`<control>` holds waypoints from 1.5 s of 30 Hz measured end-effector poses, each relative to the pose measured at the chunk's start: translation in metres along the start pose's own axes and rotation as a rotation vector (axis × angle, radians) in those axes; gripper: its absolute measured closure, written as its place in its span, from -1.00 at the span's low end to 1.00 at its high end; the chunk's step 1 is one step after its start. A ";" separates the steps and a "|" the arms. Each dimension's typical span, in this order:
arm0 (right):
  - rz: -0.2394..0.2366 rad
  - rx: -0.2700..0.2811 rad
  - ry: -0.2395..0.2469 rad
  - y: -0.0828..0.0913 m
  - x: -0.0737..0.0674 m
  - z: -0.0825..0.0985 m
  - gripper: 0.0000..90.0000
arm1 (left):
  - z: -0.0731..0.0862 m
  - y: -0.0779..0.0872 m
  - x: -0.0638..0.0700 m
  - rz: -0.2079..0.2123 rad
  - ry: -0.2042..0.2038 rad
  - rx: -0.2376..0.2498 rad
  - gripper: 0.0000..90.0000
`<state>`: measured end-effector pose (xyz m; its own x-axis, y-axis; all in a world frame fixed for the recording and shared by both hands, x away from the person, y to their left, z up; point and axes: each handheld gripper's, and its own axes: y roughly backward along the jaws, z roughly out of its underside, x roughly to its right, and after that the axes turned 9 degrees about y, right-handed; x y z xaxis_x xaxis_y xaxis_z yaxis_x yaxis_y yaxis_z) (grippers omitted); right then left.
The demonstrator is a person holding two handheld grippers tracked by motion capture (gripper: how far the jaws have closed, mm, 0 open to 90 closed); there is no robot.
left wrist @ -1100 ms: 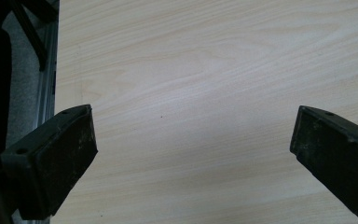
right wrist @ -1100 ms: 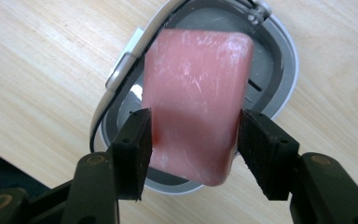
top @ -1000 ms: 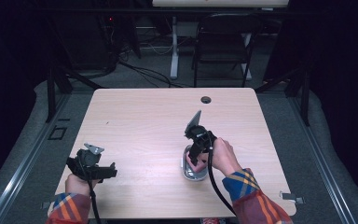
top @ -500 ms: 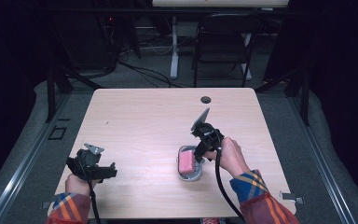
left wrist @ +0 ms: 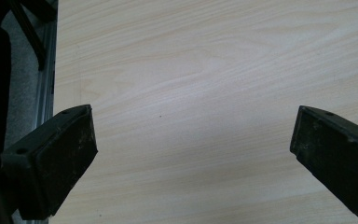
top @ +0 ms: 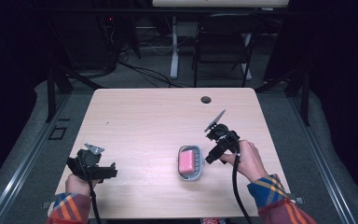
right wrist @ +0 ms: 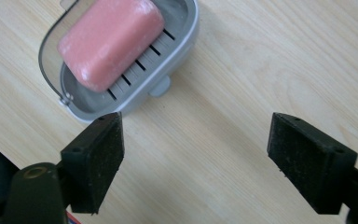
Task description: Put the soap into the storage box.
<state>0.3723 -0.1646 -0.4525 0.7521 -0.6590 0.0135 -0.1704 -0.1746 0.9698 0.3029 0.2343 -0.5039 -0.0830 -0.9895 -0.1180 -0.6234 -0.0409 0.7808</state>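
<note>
Backing the right claw [top: 213, 157] clear of the grey soap dish [top: 189, 163] goes best with jaws apart, as they've just been opening, empty; pink soap [top: 186, 161] rests inside; left claw [top: 108, 172] gapes idle over the tabletop [top: 158, 116]

No text, label, brand, number or sign can be read in these pictures. The pink soap [right wrist: 109, 44] has a plain face with no stamp that I can see, and the grey soap dish [right wrist: 168, 74] carries no mark. The wooden table [top: 144, 121] shows bare grain. In the right gripper view, at the bottom edge, there is a small red and white patch, maybe a printed label, but it is too small and cut off to read.
</note>
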 end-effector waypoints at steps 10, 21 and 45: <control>0.018 0.049 0.003 0.009 0.008 0.033 -0.86 | 0.000 0.000 0.000 -0.003 -0.001 0.001 -1.00; 0.050 0.086 -0.012 0.011 0.015 0.068 -0.95 | 0.000 0.000 0.000 -0.003 0.000 -0.001 -1.00; 0.107 0.137 0.029 -0.023 0.008 0.130 -1.00 | 0.000 -0.001 0.002 0.000 -0.009 -0.006 -1.00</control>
<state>0.3000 -0.2608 -0.5066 0.7425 -0.6584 0.1236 -0.3339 -0.2038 0.9203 0.3034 0.2321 -0.5050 -0.0901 -0.9882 -0.1238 -0.6186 -0.0419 0.7846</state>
